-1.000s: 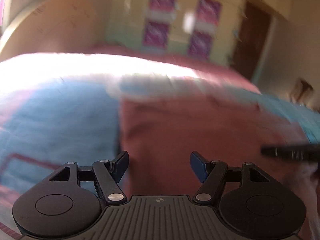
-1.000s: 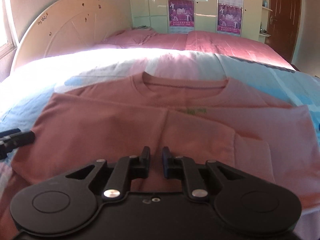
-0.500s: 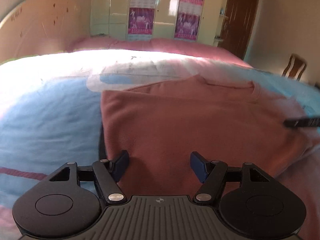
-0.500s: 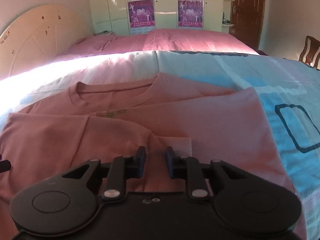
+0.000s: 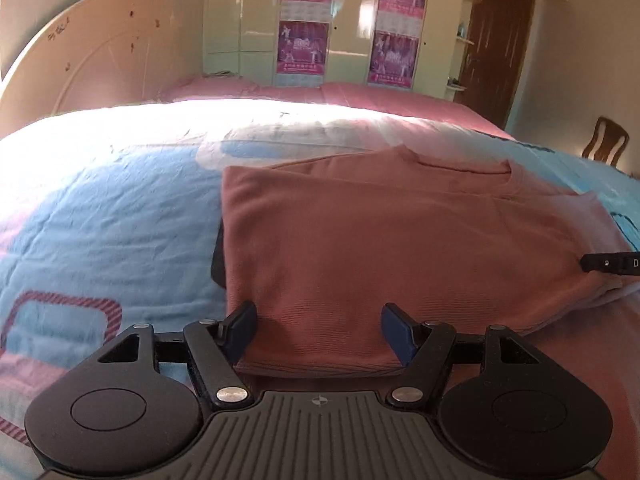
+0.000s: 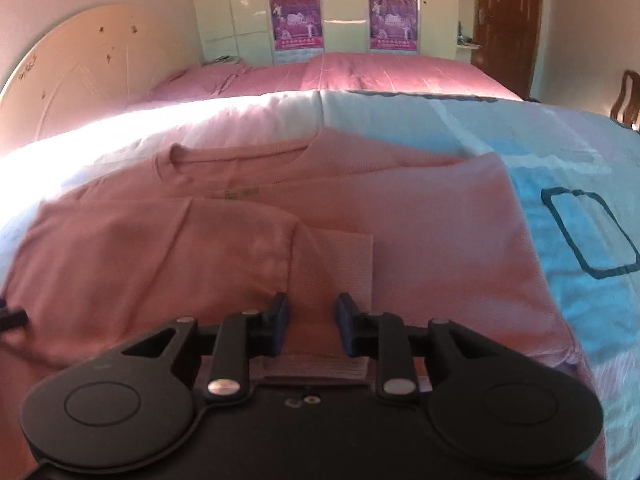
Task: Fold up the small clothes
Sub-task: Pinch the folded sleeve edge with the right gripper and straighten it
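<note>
A pink T-shirt point(image 5: 380, 248) lies flat on the bed, its left and right sides folded in over the body; it also shows in the right wrist view point(image 6: 280, 232). My left gripper point(image 5: 319, 330) is open, its jaws straddling the shirt's near left bottom edge. My right gripper point(image 6: 312, 322) is open, its jaws on either side of the folded-in sleeve cuff point(image 6: 340, 264) near the bottom hem. The right gripper's tip shows in the left wrist view point(image 5: 612, 265).
The shirt lies on a blue, pink and white quilt point(image 5: 100, 220). A cream headboard point(image 5: 92, 52) is at the left, wardrobes with purple posters point(image 5: 304, 20) behind, a brown door point(image 5: 496, 40) and a wooden chair point(image 5: 606, 140) at the right.
My right gripper has opened, let go of the shirt's side and shifted right. The left gripper has steadied at the shirt's bottom left edge, still open.
</note>
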Demonstrator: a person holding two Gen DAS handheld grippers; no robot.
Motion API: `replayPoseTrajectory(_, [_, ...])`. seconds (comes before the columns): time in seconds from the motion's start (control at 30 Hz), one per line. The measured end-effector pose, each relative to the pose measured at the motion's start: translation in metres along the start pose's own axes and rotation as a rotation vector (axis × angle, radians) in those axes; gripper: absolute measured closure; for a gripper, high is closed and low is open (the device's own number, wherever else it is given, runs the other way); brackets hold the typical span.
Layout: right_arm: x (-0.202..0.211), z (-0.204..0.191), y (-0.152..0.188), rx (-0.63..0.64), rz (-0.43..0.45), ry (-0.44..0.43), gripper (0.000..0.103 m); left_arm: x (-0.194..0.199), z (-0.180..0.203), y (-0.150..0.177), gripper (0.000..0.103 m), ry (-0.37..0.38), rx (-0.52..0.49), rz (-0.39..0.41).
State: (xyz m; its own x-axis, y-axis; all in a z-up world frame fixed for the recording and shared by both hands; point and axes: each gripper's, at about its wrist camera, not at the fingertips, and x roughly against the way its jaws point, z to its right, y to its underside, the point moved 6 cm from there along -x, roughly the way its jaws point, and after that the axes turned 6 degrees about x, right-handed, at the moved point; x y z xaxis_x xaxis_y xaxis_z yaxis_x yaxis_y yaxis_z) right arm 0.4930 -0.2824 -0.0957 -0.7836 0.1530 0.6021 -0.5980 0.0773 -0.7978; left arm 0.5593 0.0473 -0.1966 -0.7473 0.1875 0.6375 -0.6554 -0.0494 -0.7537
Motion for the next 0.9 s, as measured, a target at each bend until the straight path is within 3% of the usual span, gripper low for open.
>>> replayPoseTrajectory(0.13, [0.008,0.002,-0.018,-0.029,0.048,-0.022,0.076,-0.006,0.001,-0.027,0.035,0.003,0.019,0.058])
replayPoseTrajectory(0.17, [0.006,0.004,-0.026,-0.033,0.066,-0.021,0.076,-0.013,-0.003,-0.034,0.034,0.007,0.049,0.052])
replayPoseTrajectory(0.23, [-0.004,0.007,-0.038,-0.044,0.069,-0.016,0.076,-0.035,-0.007,-0.033,0.028,0.009,0.075,-0.034])
replayPoseTrajectory(0.27, [-0.011,0.009,-0.039,-0.044,0.053,-0.013,0.077,-0.041,-0.003,-0.029,0.027,-0.015,0.031,-0.039])
replayPoseTrajectory(0.33, [-0.034,0.013,-0.034,-0.012,-0.035,0.004,0.079,-0.035,0.005,-0.029,0.027,-0.042,-0.015,-0.030])
replayPoseTrajectory(0.4, [-0.021,0.015,-0.034,-0.001,-0.002,-0.011,0.076,-0.019,0.013,-0.026,0.027,-0.017,-0.005,-0.001])
replayPoseTrajectory(0.47, [-0.007,0.019,-0.033,-0.011,0.040,-0.027,0.072,-0.017,0.021,-0.018,0.026,-0.045,-0.032,-0.015])
replayPoseTrajectory(0.57, [-0.017,0.018,-0.014,0.004,-0.030,-0.054,0.072,-0.024,0.030,-0.008,0.026,-0.098,-0.033,-0.042])
replayPoseTrajectory(0.73, [-0.010,0.015,-0.016,0.037,-0.018,-0.065,0.066,-0.018,0.036,-0.009,0.026,-0.159,-0.009,-0.050])
replayPoseTrajectory(0.8, [-0.008,0.018,-0.015,0.043,-0.014,-0.071,0.056,-0.015,0.038,-0.010,0.026,-0.179,-0.010,-0.054])
replayPoseTrajectory(0.9, [-0.003,0.022,-0.013,0.036,-0.015,-0.105,0.056,-0.010,0.043,-0.008,0.026,-0.206,-0.011,-0.071])
